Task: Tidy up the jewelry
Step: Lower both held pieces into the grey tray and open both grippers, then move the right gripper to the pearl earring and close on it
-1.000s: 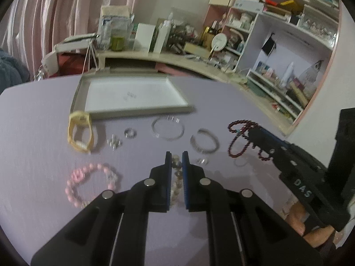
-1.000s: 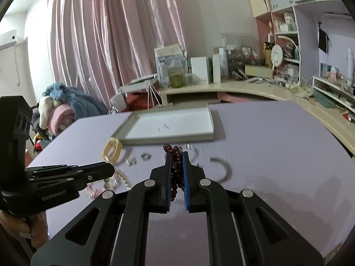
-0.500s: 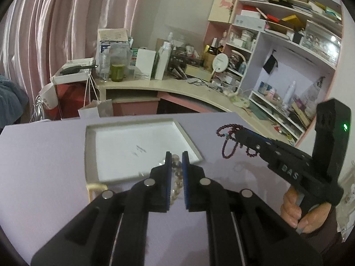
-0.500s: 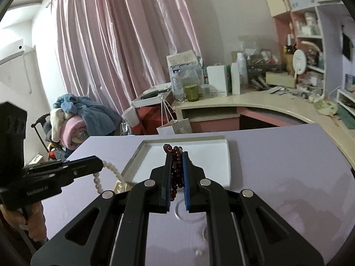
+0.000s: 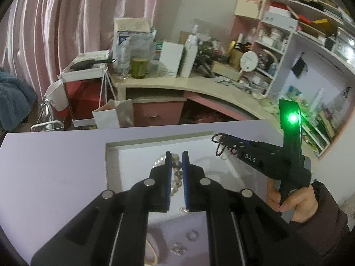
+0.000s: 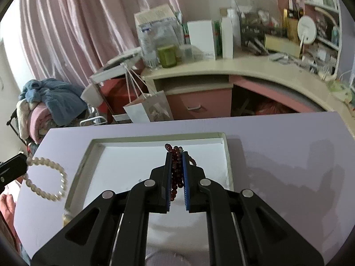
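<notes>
Two light, floppy bead strands are dangling: my left gripper (image 5: 176, 156) is pinching the pearl bracelet (image 6: 47, 178), my right gripper (image 6: 176, 156) the garnet-red bracelet (image 6: 176, 170), mid-strand over the tray (image 6: 226, 161).

Our left gripper (image 5: 174, 157) has matte black linkage arms with round silver pins at the joints and blue ribbed pads (image 5: 168, 177) lining its two fingers. Our right gripper (image 6: 177, 157) is built the same way. Seen from the side, the right one is pistol-shaped, with white letters "DAS" on its body and a glowing green light on an upright black block. Our right hand (image 5: 290, 201) emerges from a dark sleeve (image 5: 328, 223).
</notes>
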Action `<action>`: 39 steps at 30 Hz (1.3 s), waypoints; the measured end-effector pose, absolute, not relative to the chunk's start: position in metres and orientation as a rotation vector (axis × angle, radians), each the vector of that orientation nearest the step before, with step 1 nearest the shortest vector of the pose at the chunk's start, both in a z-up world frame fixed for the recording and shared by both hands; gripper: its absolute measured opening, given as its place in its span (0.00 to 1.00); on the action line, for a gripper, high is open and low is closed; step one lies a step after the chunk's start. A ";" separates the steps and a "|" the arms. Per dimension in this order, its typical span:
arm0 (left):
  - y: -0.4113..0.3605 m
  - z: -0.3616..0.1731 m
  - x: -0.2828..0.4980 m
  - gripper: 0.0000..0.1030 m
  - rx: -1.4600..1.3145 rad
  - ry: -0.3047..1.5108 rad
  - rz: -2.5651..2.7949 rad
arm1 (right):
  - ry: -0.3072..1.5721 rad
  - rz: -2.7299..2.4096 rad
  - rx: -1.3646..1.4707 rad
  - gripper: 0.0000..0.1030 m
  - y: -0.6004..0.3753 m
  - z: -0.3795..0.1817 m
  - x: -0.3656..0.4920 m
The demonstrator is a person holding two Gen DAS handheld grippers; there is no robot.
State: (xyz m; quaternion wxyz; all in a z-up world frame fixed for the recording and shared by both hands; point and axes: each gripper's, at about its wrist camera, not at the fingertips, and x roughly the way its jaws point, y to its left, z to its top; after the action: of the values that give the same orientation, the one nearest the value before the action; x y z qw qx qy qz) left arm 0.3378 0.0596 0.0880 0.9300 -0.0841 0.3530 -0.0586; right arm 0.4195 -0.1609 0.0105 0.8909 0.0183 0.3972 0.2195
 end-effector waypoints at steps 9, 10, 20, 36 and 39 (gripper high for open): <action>0.084 0.057 0.369 0.09 -0.205 0.769 -0.077 | 0.830 0.438 0.066 0.46 -0.180 0.003 0.427; 0.086 0.054 0.371 0.09 -0.209 0.773 -0.073 | 0.833 0.438 0.068 0.46 -0.182 0.002 0.429; 0.098 0.036 0.395 0.17 -0.241 0.792 -0.009 | 0.816 0.456 0.059 0.46 -0.194 0.000 0.418; 0.106 0.045 0.245 0.65 -0.243 0.712 -0.010 | 0.682 0.511 0.066 0.46 -0.238 0.027 0.290; 0.102 0.038 0.204 0.72 -0.216 0.689 0.015 | 0.669 0.507 0.021 0.46 -0.240 0.020 0.259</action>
State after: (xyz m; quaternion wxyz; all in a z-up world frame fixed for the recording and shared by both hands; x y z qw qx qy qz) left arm 0.2045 0.1019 0.0376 0.9356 -0.1057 0.3369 0.0074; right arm 0.2587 -0.2404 0.0205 0.9131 0.0100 0.3249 0.2459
